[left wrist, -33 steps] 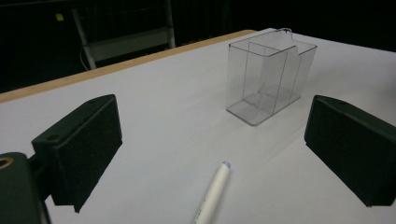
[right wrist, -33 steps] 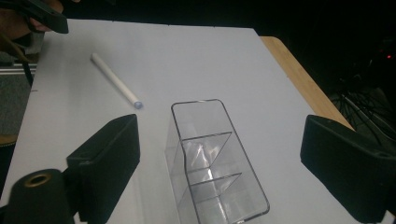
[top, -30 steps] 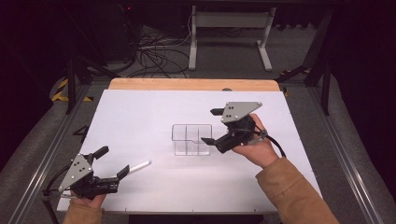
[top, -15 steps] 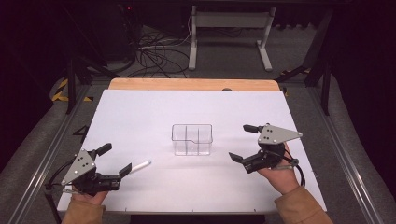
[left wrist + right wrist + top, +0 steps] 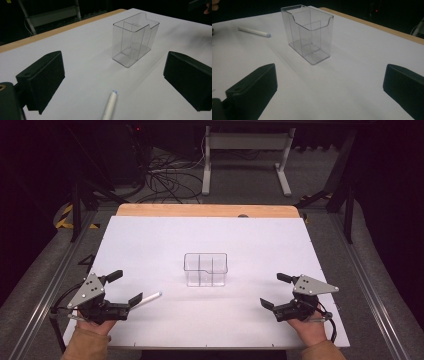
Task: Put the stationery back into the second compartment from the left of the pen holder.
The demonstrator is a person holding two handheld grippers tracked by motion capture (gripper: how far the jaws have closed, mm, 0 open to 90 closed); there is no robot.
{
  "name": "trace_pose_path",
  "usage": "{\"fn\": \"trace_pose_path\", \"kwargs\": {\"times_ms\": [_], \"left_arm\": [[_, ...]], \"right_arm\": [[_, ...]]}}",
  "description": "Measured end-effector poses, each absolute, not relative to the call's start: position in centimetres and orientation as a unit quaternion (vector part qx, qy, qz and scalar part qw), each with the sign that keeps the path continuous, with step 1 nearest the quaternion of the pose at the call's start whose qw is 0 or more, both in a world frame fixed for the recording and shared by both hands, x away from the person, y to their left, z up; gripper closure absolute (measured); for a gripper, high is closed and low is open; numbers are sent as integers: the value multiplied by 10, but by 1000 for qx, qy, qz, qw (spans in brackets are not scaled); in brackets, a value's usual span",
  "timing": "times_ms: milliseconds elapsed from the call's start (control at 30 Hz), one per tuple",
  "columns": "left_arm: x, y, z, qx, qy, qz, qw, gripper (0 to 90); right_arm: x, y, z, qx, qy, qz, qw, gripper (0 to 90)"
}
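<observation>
High view: white pen (image 5: 148,298) flat, tip up-right toward clear box (image 5: 205,269), beside spread left hand-held gripper (image 5: 123,289); right hand-held gripper (image 5: 273,291) spread.

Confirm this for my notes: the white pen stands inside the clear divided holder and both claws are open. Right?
Not quite. The white pen lies flat on the table, outside the clear divided holder, just ahead of the left claw; the high view shows it. Both claws, the right claw too, are open.

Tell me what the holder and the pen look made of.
Holder: clear rigid plastic, probably acrylic; glossy, with its dividers and the table showing through the walls.
Pen: seemingly white plastic, smooth and matte, with a pale bluish tip; too small to be sure.
</observation>
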State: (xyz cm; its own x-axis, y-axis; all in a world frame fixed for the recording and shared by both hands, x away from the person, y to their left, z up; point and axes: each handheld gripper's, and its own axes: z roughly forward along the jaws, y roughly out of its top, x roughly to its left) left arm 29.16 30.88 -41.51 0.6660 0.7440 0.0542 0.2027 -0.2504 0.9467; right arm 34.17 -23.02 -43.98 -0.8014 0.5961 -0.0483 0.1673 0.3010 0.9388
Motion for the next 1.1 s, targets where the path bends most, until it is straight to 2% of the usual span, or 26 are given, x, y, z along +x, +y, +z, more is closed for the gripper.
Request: {"fn": "trace_pose_path", "kwargs": {"times_ms": [167, 400, 833, 1100], "left_arm": [[293, 309, -412, 750, 315, 252, 524, 42], [298, 309, -405, 769, 310, 250, 500, 43], [306, 304, -400, 791, 308, 211, 485, 71], [313, 299, -392, 829, 288, 192, 439, 130]], "right_arm": [[341, -238, -459, 253, 779, 527, 227, 0], [346, -243, -473, 288, 780, 519, 198, 3], [346, -239, -475, 281, 784, 517, 196, 11], [346, -239, -476, 281, 786, 517, 191, 16]]}}
